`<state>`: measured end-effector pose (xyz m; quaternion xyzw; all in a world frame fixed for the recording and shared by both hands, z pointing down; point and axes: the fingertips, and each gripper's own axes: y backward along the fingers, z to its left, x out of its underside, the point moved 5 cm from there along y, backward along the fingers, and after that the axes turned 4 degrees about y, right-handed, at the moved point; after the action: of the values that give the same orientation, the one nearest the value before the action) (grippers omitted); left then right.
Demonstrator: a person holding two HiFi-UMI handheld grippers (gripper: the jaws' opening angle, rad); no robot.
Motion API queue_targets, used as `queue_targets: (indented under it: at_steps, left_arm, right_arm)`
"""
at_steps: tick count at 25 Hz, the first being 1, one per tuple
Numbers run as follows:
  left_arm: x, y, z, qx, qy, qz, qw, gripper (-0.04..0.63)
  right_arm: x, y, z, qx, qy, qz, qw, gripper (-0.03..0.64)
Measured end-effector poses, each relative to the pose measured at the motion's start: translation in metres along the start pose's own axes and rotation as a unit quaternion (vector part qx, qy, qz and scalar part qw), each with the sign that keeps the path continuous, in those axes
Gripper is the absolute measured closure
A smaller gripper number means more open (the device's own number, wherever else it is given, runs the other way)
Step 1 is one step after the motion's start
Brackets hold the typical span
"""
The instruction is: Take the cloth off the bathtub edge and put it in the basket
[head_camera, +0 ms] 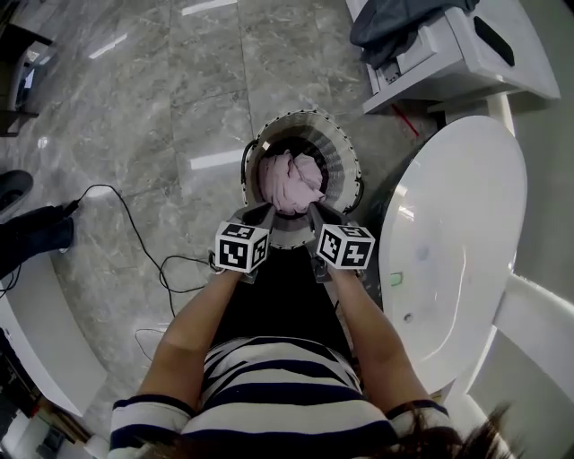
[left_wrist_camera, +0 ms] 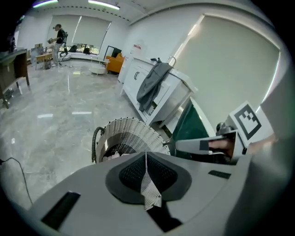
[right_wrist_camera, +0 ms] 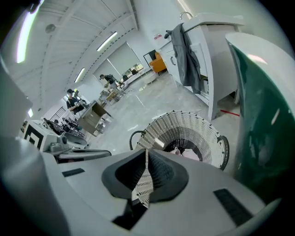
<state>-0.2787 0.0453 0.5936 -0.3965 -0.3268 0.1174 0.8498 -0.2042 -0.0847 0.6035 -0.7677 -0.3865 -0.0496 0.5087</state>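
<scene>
While we stand over the round woven basket [head_camera: 350,175], the pink cloth [head_camera: 291,184] lies bunched up inside it, filling most of the bottom. The basket sits on the grey marble floor [head_camera: 161,99], just beside the rounded end of the white bathtub [head_camera: 466,215], and has a dark loop handle [left_wrist_camera: 95,143] on its wall.

We hold both tools out ahead of us, side by side and tilted downward, their tips over the basket's near rim. The left tongs [head_camera: 262,213] are pressed together with nothing between them. In the left gripper view the two ribbed pads [left_wrist_camera: 150,191] meet along one line, and the basket shows beyond them with a pale scrap of the cloth at its mouth. The right tongs [head_camera: 319,212] are likewise closed and empty, pads flat against each other. The right gripper view looks over them into the basket, where the cloth shows pink against the dark inside. From above we cannot tell whether either tip touches the cloth.

The marker cubes [head_camera: 242,246] sit just behind the tips, near each other but apart. A thin black cable [head_camera: 134,229] trails across the floor to the left of the basket, and a grey garment [head_camera: 399,27] hangs over a white cabinet [head_camera: 466,63] past the far end of the tub.
</scene>
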Motion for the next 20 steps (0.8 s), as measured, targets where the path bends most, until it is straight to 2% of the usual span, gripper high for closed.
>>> queue_targets:
  at_steps: [3,13,20]
  left_arm:
    - [-0.007,0.019,-0.008,0.014,0.008,-0.028,0.9995,0.572]
    - [-0.035,0.066,-0.039,0.071,-0.006,-0.079,0.9943,0.572]
    - [-0.046,0.083,-0.05,0.076,-0.012,-0.097,0.9923,0.572]
  right_arm:
    - [-0.003,0.014,0.002,-0.003,-0.012,-0.023,1.0,0.583]
    - [-0.018,0.07,0.007,0.009,-0.005,-0.078,0.997,0.591]
    - [-0.031,0.092,0.021,0.007,0.013,-0.096,0.995,0.591]
